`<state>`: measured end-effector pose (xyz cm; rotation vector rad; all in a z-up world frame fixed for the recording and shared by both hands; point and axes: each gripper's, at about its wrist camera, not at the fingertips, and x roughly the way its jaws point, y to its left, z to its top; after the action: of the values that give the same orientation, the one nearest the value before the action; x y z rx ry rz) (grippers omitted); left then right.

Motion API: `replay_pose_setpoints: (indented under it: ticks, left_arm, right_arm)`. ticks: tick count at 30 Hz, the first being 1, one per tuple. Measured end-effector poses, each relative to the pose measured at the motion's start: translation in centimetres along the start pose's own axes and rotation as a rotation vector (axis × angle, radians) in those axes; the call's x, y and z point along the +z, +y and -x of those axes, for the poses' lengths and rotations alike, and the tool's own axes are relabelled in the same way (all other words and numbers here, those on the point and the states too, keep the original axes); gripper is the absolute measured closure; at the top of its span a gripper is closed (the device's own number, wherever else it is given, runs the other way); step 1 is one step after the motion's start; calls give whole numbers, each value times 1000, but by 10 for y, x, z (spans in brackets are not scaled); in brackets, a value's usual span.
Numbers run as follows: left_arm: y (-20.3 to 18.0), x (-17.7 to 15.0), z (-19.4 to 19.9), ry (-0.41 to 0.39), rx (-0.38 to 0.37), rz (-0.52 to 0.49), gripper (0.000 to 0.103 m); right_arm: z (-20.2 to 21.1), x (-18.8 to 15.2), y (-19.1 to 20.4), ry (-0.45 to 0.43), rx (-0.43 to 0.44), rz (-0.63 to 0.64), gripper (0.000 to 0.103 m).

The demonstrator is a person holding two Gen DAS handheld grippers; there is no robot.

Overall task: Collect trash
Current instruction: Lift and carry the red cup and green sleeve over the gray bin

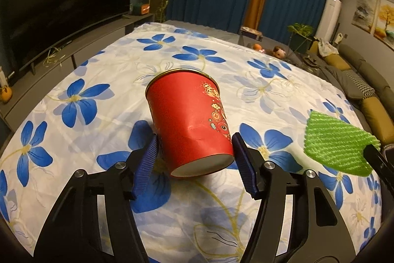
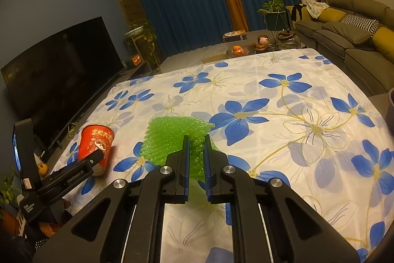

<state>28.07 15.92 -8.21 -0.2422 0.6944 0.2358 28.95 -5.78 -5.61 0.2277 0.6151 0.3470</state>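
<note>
Gripping green bubble wrap (image 2: 172, 137) in the right gripper (image 2: 197, 139), a person pinches the red paper cup (image 1: 189, 120) between the left gripper's (image 1: 195, 142) pads, lift likely next.

The red paper cup (image 1: 189, 120) hides its far side and its mouth from the left wrist view, and whether both pads press its wall is unclear. In the right wrist view the left gripper (image 2: 97, 155) covers the cup's lower front. The green foam sheet (image 2: 177, 139) is cut off at its near end behind the right gripper (image 2: 197, 157). The tabletop (image 2: 307, 95) runs past the right edge. Small things at its far end are too small to name.
</note>
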Motion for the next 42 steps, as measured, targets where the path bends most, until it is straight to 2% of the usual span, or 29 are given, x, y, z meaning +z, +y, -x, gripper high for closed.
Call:
replay_pose_setpoints:
  ticks: [9,17,26,35,42]
  left_arm:
    - [-12,-4,26,-30,-70,-26,43]
    - [-43,-13,61,-75,-140,-87,43]
    - [-113,-28,106,-122,-260,-193,43]
    - [-188,-50,131,-131,-385,-296,43]
    - [-254,-69,141,-124,-506,-378,43]
  right_arm:
    - [13,6,0,-30,3,5,92]
    - [51,9,-15,-82,-30,13,92]
    - [111,7,-47,-153,-103,5,92]
    - [173,2,-108,-218,-216,-46,92]
    - [204,-4,-152,-246,-305,-80,92]
